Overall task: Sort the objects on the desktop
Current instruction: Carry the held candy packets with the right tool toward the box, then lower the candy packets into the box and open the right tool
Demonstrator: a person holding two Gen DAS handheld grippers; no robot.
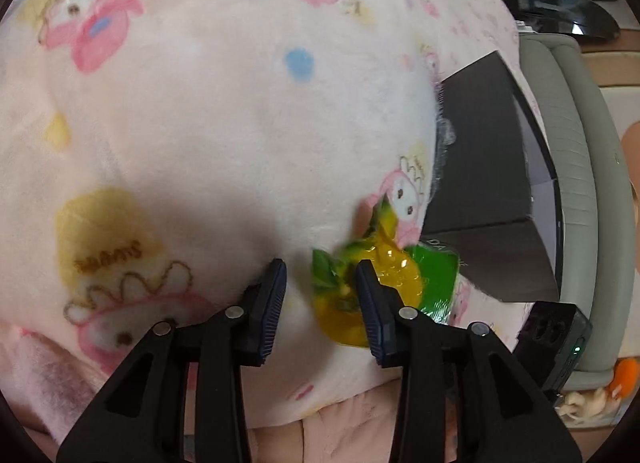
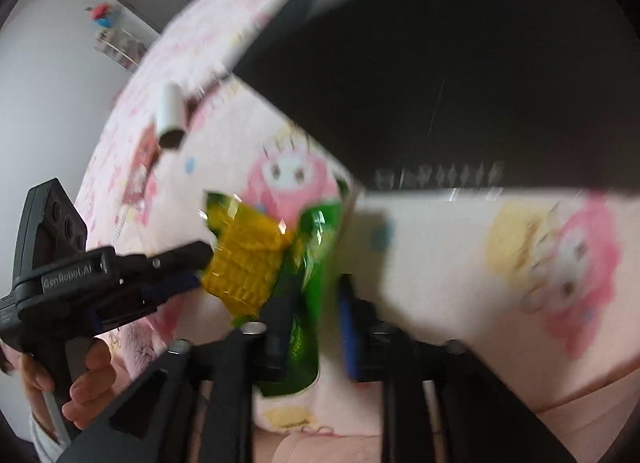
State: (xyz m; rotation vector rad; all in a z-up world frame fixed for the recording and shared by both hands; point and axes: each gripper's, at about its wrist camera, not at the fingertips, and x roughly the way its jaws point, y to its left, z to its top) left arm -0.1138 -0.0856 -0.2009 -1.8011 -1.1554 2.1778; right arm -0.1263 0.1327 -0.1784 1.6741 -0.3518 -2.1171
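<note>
Crinkly yellow-and-green plastic snack packet (image 2: 276,263) lies on the pink cartoon-print fleece blanket (image 1: 200,123), just beside the open black cardboard box (image 1: 492,191).

Left gripper (image 1: 322,303): jaws part-open, nothing between; packet sits beside its outer finger, maybe touching.

Right gripper (image 2: 310,327): jaws part-open, straddling packet's green end, not pinching; view blurred.

Packet prob. light, thin, slippery film, contents crushable. Best hold: flat sealed green edge, gentle squeeze.

White cardboard tube (image 2: 172,115) lies well apart from box.
</note>
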